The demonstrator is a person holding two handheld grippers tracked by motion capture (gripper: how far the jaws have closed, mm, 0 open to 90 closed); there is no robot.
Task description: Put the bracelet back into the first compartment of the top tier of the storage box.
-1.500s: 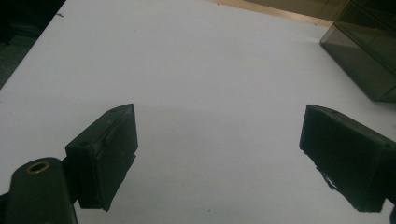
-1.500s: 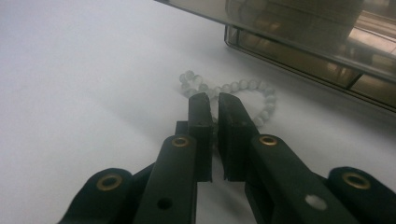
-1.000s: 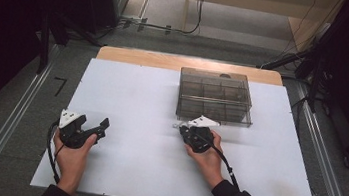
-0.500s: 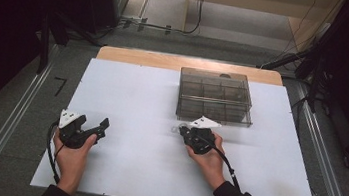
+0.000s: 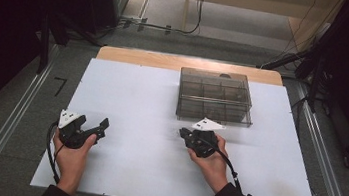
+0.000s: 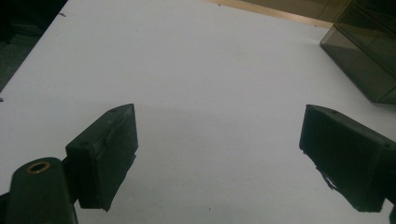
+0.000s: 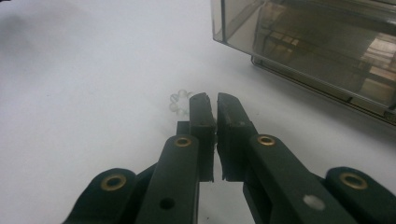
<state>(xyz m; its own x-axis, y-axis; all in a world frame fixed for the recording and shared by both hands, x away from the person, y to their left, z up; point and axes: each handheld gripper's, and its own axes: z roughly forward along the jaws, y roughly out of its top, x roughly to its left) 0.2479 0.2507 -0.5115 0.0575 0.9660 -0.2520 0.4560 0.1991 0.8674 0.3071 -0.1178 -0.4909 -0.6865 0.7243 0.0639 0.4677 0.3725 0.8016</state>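
Right tongs pinched near shut beside tiny clear beads; left tongs wide over bare bench.

Nearest: left tongs (image 5: 104, 123) spread wide, holding nothing, low over the white bench (image 5: 137, 98). Right tongs (image 7: 211, 108) closed to a sliver, nothing seen clamped between; small cluster of clear beads (image 7: 178, 101) lying on the bench just off the left jaw tip, whether touching it cannot tell. Risk, as judged: beads small, smooth, nearly the bench's colour, so likely to roll or skid if nudged by a jaw tip, or get missed entirely. Beyond: smoky transparent compartment box (image 5: 215, 96), lid apparently shut; could slide if bumped. No brand, label or legible writing anywhere.
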